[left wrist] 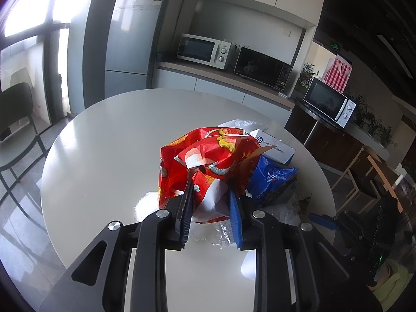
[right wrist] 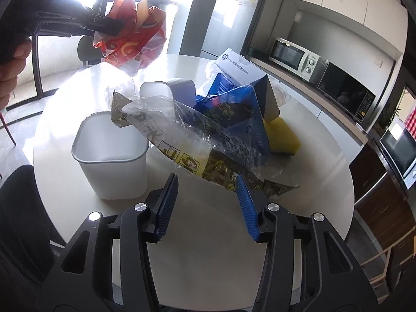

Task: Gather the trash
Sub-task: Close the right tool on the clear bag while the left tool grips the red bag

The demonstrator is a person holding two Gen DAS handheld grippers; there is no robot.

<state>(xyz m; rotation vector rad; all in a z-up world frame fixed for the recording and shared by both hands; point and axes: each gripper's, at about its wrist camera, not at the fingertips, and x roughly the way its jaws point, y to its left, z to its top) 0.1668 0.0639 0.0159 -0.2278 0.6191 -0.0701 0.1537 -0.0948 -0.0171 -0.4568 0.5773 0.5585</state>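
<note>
Up close, the left gripper (left wrist: 212,189) has its fingers (left wrist: 186,208) pinching a fold of the red printed bag (left wrist: 208,161), which fills the middle of the left wrist view. From the right wrist view that same bag hangs clear above the tabletop (right wrist: 208,234) at 11 o'clock, gripped by the left gripper's dark arm, with a person's hand (right wrist: 11,59) at the far left edge. The right gripper (right wrist: 208,189) has its fingers (right wrist: 167,205) spread apart with nothing between them, just short of the clear plastic wrapper (right wrist: 197,127) lying at 12 o'clock. Only the right view shows the white bin (right wrist: 111,156) at 10 o'clock, a yellow sponge (right wrist: 283,137) at 2 o'clock and a second white container (right wrist: 166,91) behind the wrapper. Both views show the blue packet (left wrist: 270,179) and the white printed box (left wrist: 275,148), which in the left view sit at 2 o'clock of the bag. Microwaves (left wrist: 202,50) line the counter beyond.
</note>
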